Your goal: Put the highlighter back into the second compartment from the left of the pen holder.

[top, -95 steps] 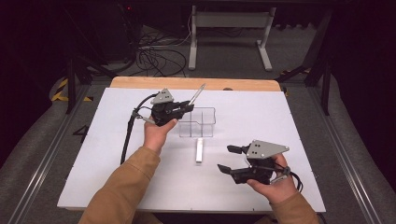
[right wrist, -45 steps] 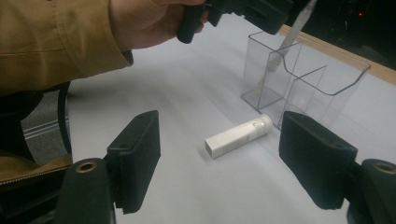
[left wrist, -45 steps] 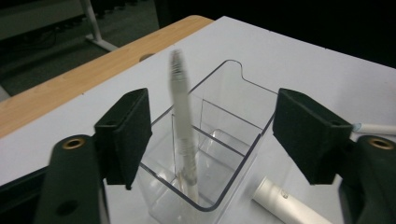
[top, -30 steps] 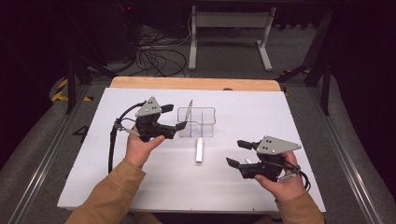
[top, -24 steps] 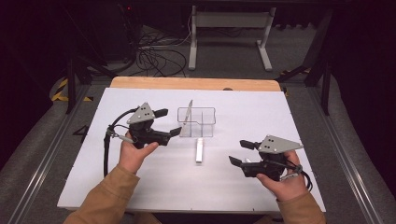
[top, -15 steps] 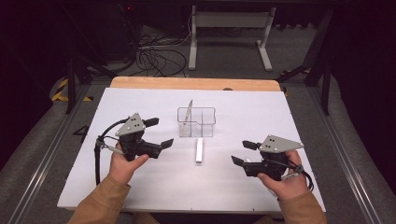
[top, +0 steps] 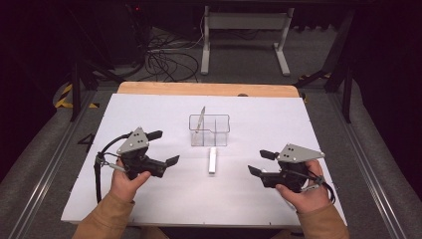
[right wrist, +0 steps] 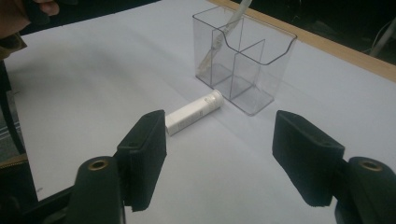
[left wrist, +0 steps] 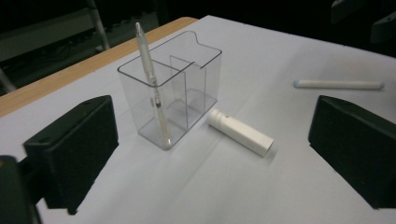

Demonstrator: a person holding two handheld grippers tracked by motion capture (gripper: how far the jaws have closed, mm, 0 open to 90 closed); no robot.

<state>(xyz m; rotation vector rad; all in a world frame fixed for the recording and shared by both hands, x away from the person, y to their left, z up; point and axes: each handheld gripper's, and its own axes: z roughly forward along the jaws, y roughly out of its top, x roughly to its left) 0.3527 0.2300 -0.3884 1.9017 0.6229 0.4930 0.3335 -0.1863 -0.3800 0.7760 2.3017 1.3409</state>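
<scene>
A clear plastic organizer (top: 209, 131) with two compartments stands mid-table. A white pen (top: 200, 118) leans upright in its left compartment (left wrist: 149, 65). A short white tube (top: 212, 159) lies on the table just in front of the organizer (left wrist: 239, 132) (right wrist: 194, 112). My left gripper (top: 164, 147) hovers open to the left of the tube, jaws wide and empty (left wrist: 215, 158). My right gripper (top: 258, 163) is open to the right of the tube, nothing between its jaws (right wrist: 224, 158). Both point toward the organizer (right wrist: 245, 60).
The white table top (top: 308, 124) ends in a wooden strip (top: 209, 88) at the far edge. A thin white stick (left wrist: 338, 84) lies flat on the table beyond the tube. Cables and a metal stand sit on the dark floor behind.
My left gripper has let go of the pen, leaving it in the organizer, and drawn back left toward the person. The right gripper has barely moved.
</scene>
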